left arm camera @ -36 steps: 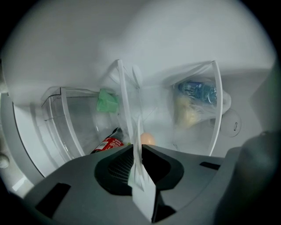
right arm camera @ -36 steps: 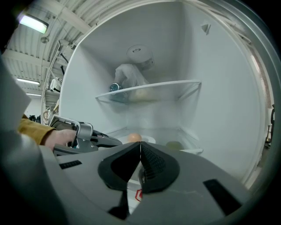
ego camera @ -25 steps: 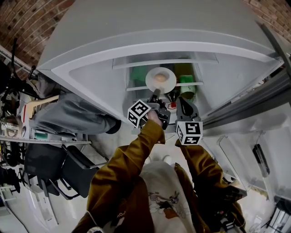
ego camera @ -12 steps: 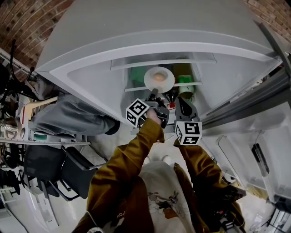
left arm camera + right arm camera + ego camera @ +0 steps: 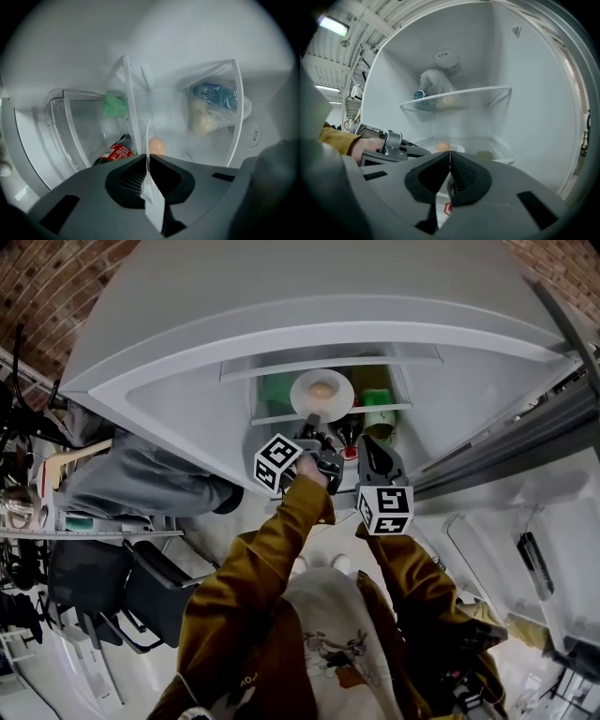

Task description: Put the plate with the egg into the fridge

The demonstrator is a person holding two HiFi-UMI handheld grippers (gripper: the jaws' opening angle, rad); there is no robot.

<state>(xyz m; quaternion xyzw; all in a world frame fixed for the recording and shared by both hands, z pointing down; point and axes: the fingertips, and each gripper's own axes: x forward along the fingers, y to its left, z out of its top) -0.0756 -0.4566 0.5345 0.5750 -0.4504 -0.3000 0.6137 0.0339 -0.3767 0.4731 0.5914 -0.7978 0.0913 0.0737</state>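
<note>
Left gripper [image 5: 314, 425] is clamped on the rim of the plate [image 5: 302, 396], held level so the egg [image 5: 322, 389] won't roll, I'd guess. Plate's inside the fridge [image 5: 281, 324], under the glass shelf [image 5: 487, 93]. Right gripper [image 5: 377, 454] is pinched closed, empty, just beside.

Left gripper [image 5: 315, 430] apparently grips plate [image 5: 300, 396], egg [image 5: 322, 389] aboard.
</note>
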